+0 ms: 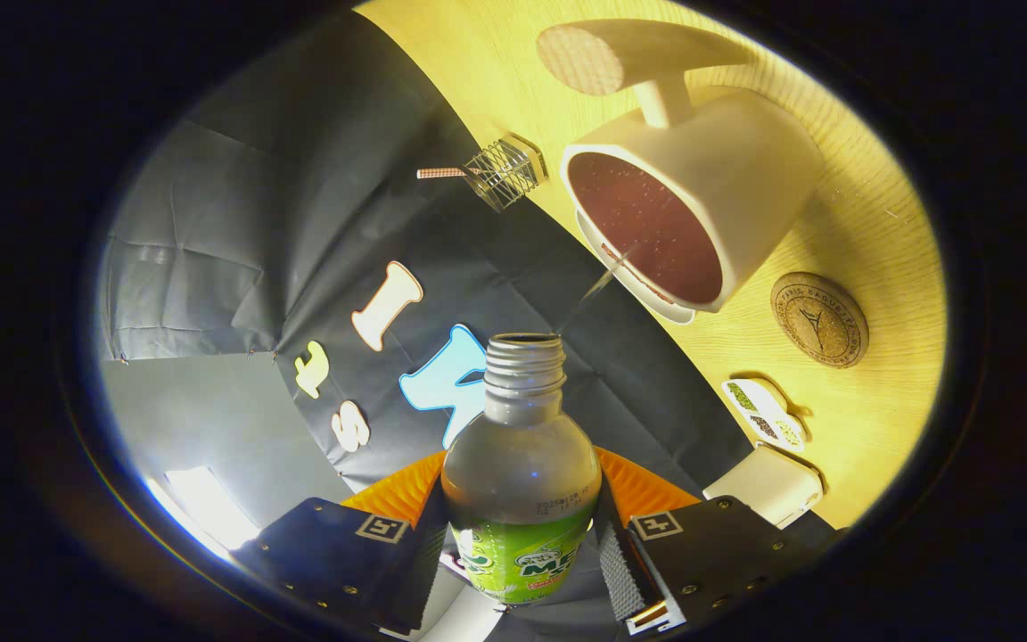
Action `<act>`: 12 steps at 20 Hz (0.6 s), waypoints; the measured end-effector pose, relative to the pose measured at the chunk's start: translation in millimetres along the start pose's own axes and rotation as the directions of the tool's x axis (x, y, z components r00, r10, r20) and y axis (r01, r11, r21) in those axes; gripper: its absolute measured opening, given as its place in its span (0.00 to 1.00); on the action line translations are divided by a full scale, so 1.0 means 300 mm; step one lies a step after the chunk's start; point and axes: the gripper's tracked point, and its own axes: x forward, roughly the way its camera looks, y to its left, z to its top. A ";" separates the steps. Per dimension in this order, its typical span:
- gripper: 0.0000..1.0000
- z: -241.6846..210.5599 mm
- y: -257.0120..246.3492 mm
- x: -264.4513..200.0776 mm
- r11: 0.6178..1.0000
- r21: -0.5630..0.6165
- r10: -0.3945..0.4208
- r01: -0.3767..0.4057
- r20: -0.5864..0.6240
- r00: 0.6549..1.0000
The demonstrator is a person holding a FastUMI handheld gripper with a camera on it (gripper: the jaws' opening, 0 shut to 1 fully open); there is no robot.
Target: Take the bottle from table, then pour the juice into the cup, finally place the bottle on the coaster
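Now the gripper (521, 544) clamps the bottle (521, 473) between its fingers; cup (701, 201) beyond.

The gripper (522, 553) is rolled hard to one side, so the table stands nearly on end ahead of it; its two fingers close in from either side on the lower body of the bottle (521, 486); both inner faces press against the label; the bottle's open neck points forward along the fingers, away from the camera.

A small wire basket (503, 171) sits at the wooden table's (870, 223) edge — a patterned white item (765, 412) lies nearby.
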 end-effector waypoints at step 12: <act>0.75 0.010 -0.043 -0.015 0.997 -0.064 -0.046 0.044 -0.021 0.999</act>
